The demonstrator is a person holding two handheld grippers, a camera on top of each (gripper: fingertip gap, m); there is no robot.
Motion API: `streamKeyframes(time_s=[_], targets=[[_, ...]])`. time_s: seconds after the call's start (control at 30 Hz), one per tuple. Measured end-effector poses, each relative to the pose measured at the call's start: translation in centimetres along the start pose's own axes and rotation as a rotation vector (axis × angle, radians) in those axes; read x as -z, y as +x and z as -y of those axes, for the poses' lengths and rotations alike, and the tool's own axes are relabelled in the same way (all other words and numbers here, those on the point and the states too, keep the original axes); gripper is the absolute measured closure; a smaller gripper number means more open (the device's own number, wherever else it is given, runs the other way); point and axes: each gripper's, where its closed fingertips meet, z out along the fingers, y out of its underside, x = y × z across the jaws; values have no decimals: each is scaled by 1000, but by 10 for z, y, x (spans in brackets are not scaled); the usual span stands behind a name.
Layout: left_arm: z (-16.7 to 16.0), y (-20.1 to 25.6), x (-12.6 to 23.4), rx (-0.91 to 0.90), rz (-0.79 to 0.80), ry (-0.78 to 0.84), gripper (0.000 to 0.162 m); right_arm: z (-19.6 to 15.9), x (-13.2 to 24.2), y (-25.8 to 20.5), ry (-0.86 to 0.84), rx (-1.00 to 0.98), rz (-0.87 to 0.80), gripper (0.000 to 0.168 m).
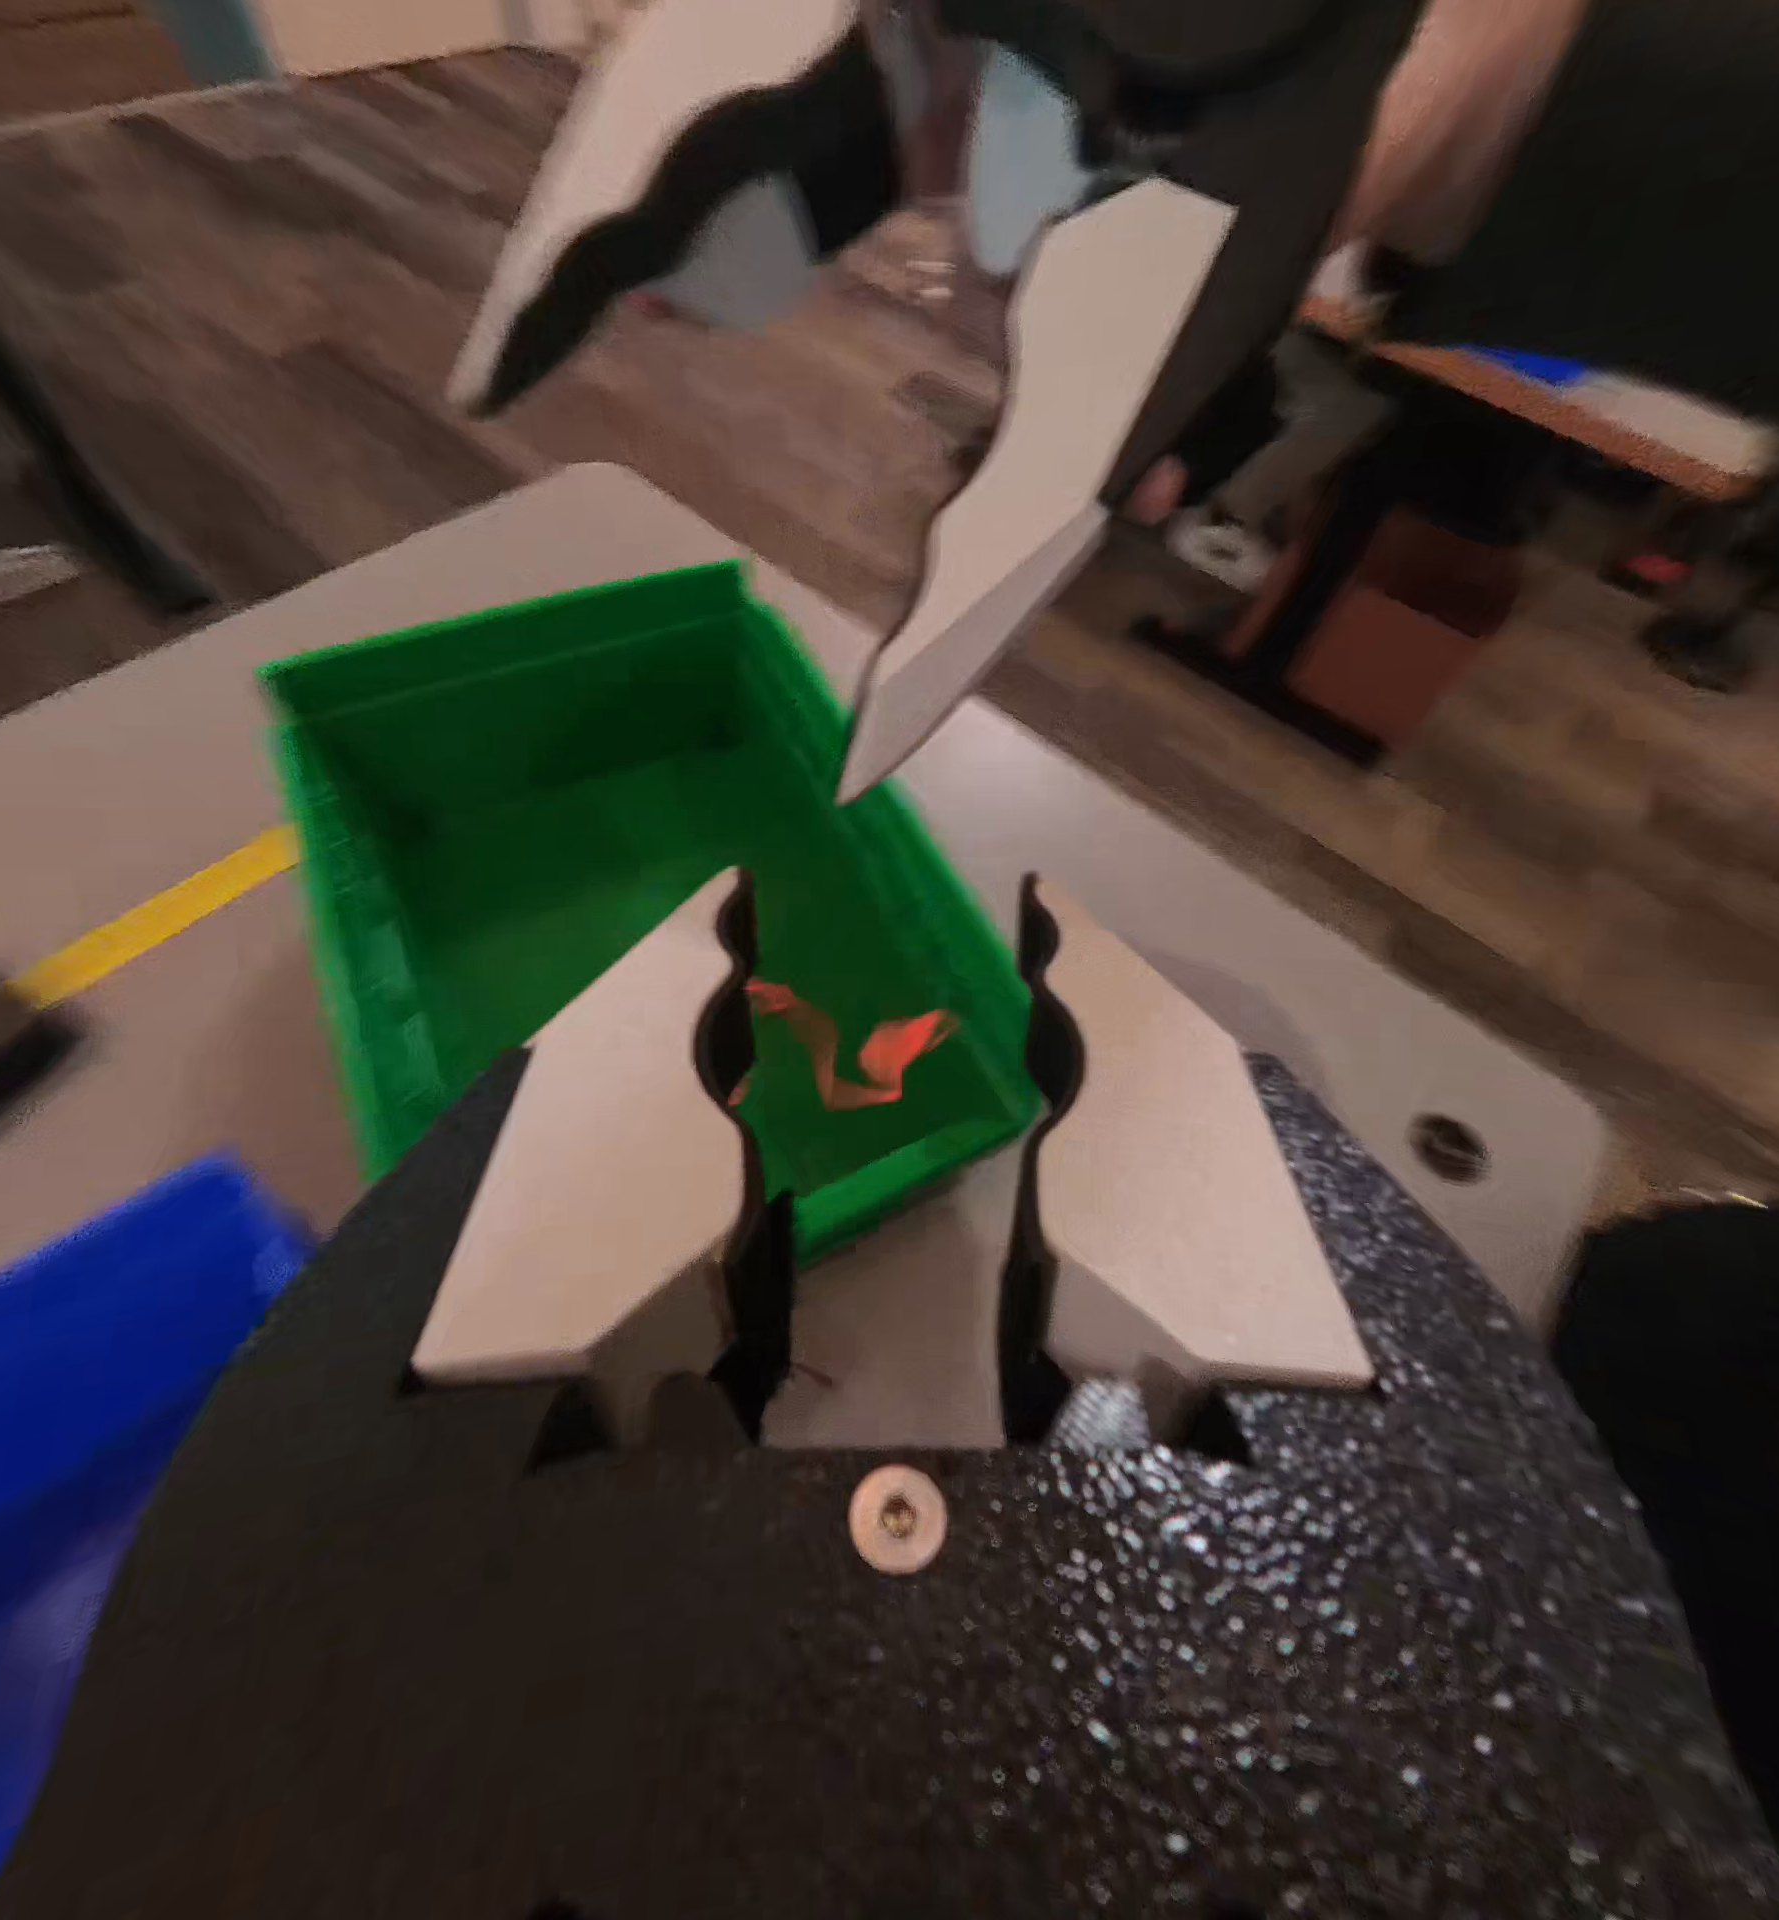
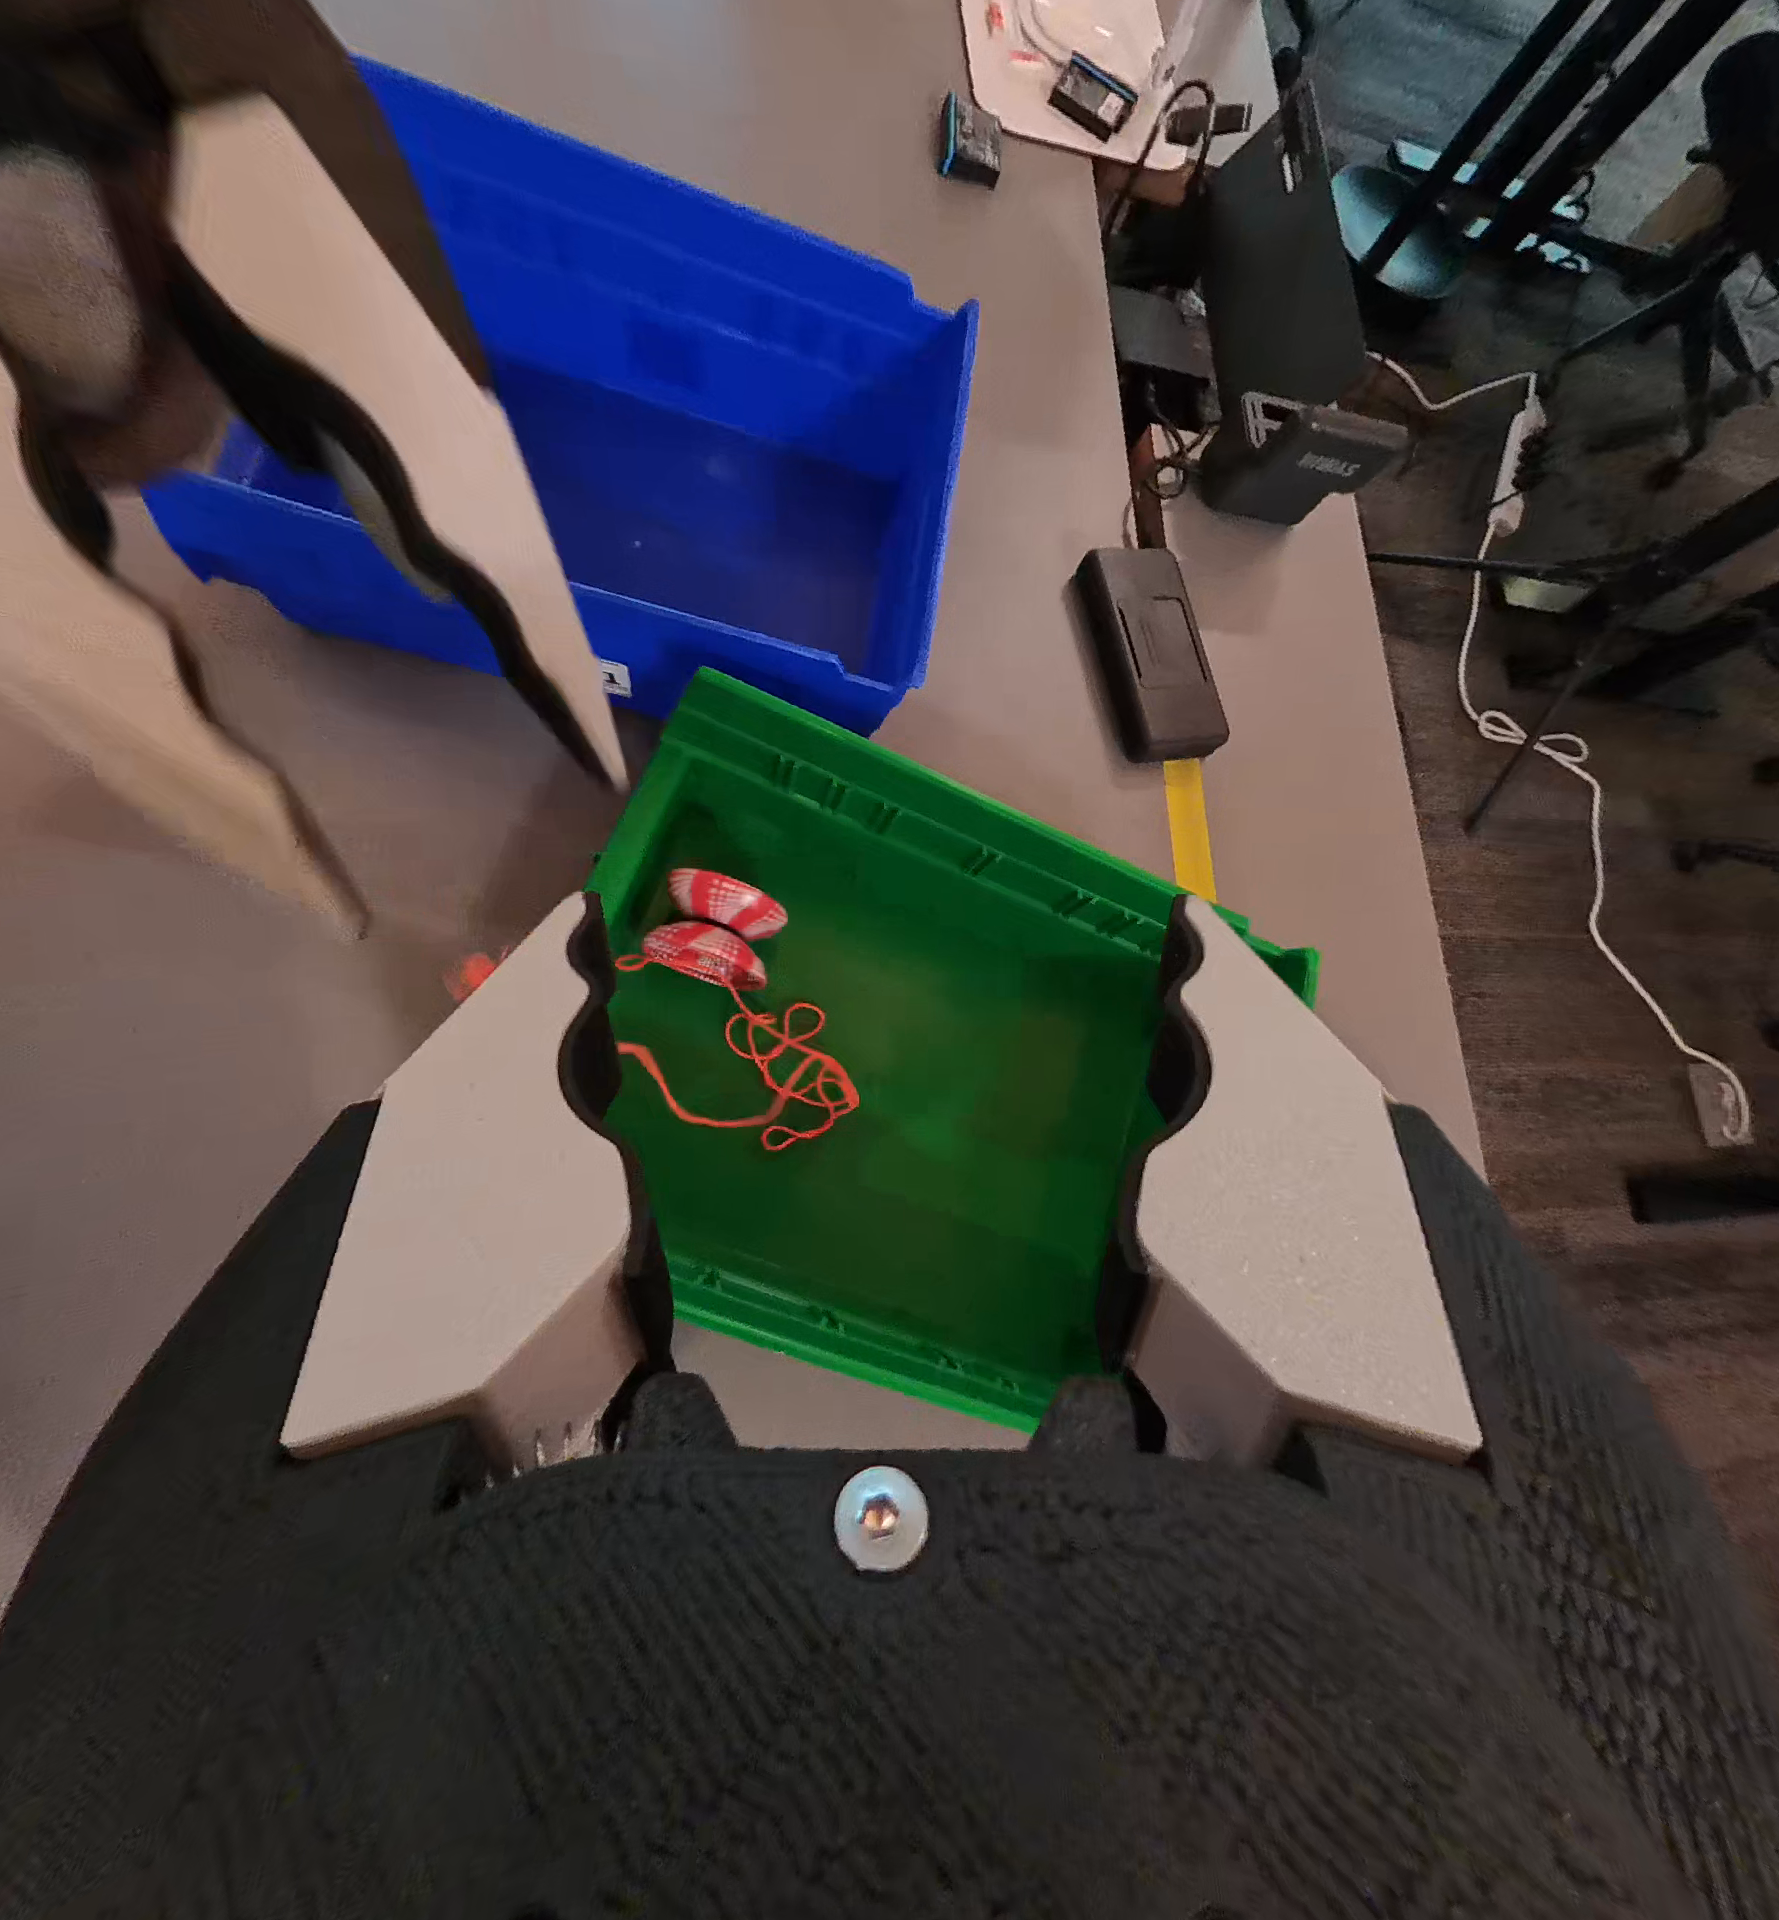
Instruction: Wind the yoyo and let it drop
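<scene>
Your red yoyo sits in the green bin's corner, string loose; both your left gripper and right gripper hover with jaws apart, empty.

Both wrist views look down, sharing the green bin.

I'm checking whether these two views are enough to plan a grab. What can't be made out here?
- Left wrist view: the yoyo itself is hidden; only its red string shows, blurred, between the left claw fingers.
- Right wrist view: one string end runs behind the right claw finger.
- Blue bin: near corner covered by the blurred left claw.
- Green bin: side walls partly hidden by fingers.
</scene>
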Motion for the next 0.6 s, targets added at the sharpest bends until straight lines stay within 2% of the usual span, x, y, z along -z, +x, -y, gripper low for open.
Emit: streamKeyframes(time_s=[0.03,0.1,0.17,0.23,0.27,0.33,0.37,0.4,0.43,0.5,0.53,0.57,0.6], targets=[[4,11,-9,11,-97,-3,104,2,1,-1,5,-3,2,64],[-1,10,-23,38,-131,-59,102,2,6,2,4,-7,-24,64],[-16,-8,-24,48,-40,-144,90,-6,18,19,-35,-11,-141,64],[-27,-32,-6,87,122,-152,73,-27,35,42,-79,-56,-308,64],[-37,-51,12,121,261,-149,68,-40,43,51,-74,-141,-392,66],[-75,-91,57,232,575,-169,47,-65,45,47,42,-511,-441,73],[-105,-93,68,322,603,-229,33,-78,38,35,109,-733,-415,71],[-137,-85,71,436,560,-309,22,-93,28,22,142,-900,-406,64],[-164,-74,67,532,496,-364,19,-113,19,12,126,-998,-453,61],[-210,-60,63,622,439,-479,23,-146,2,-7,53,-1049,-586,52],[-230,-56,64,633,430,-545,31,-153,-10,-20,12,-1056,-601,50],[-245,-54,63,641,429,-598,45,-157,-23,-32,-29,-1067,-592,50],[-246,-48,58,660,387,-595,78,-159,-33,-42,-59,-1085,-575,55]])
